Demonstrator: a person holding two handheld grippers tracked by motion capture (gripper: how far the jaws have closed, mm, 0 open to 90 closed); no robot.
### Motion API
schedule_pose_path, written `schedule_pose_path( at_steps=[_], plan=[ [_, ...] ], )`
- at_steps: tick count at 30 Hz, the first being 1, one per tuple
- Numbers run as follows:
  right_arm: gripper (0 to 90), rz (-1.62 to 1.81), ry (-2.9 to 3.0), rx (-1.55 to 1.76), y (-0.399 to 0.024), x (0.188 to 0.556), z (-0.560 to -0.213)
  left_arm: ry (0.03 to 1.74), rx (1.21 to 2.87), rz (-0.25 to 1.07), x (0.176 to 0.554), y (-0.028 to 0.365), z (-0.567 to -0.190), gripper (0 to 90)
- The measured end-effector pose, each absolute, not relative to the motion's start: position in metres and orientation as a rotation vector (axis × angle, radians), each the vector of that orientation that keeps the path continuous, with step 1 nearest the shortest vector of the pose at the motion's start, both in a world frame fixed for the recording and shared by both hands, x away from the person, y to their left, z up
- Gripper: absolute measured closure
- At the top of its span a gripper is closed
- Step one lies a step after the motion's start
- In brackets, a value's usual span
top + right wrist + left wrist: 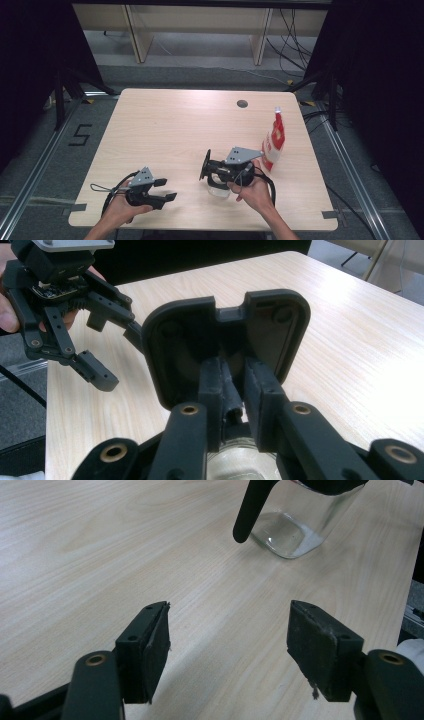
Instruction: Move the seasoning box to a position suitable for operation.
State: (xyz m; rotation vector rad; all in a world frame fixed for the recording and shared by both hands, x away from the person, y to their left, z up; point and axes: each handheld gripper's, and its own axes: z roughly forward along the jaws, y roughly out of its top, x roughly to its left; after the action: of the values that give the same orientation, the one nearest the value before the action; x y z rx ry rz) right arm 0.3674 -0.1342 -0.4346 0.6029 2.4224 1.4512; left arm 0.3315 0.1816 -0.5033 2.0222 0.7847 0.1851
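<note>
We see the right gripper point(232, 385) pinching the black lid point(225, 335) above the glass jar point(290, 532); the left gripper point(227, 650) is spread, nothing between its jaws, near the jar.

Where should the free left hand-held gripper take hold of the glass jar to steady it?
Grip the glass jar low on its clear wall, coming in level from the open left hand-held gripper's side. The right hand-held gripper pinches the hinged black lid, which stands open above the rim, so the top is probably blocked.

Pale wooden table point(165, 130) on grey floor point(200, 75), black curtains point(30, 60) either side.
</note>
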Motion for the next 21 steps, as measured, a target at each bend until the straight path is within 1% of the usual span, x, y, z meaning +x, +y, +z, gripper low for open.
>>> schedule_pose_path(
  at_steps=[6,9,10,11,13,14,17,19,21],
  plan=[
    [76.7,1.445,2.424,0.607,-0.137,0.367,-0.437,0.786,2.031,0.181,0.331,0.180,-0.506,33.5],
    [71.0,1.436,2.415,0.638,-0.142,0.365,-0.437,0.786,2.034,0.182,0.331,0.180,-0.506,33.5],
    [67.7,1.439,2.407,0.651,-0.144,0.364,-0.437,0.798,2.027,0.184,0.330,0.181,-0.506,33.5],
    [65.9,1.435,2.397,0.651,-0.146,0.362,-0.437,0.775,2.039,0.197,0.332,0.182,-0.505,33.5],
    [65.0,1.437,2.400,0.668,-0.151,0.359,-0.435,0.788,2.028,0.192,0.331,0.182,-0.505,33.4],
    [63.2,1.445,2.379,0.640,-0.154,0.358,-0.435,0.804,2.024,0.196,0.331,0.182,-0.505,33.4],
    [55.0,1.413,2.328,0.682,-0.171,0.349,-0.433,0.804,2.019,0.190,0.331,0.182,-0.506,33.1],
    [54.3,1.407,2.317,0.707,-0.176,0.346,-0.432,0.804,2.025,0.196,0.331,0.182,-0.506,33.0],
    [51.6,1.397,2.288,0.713,-0.187,0.341,-0.432,0.796,2.048,0.201,0.332,0.183,-0.506,33.0]
  ],
)
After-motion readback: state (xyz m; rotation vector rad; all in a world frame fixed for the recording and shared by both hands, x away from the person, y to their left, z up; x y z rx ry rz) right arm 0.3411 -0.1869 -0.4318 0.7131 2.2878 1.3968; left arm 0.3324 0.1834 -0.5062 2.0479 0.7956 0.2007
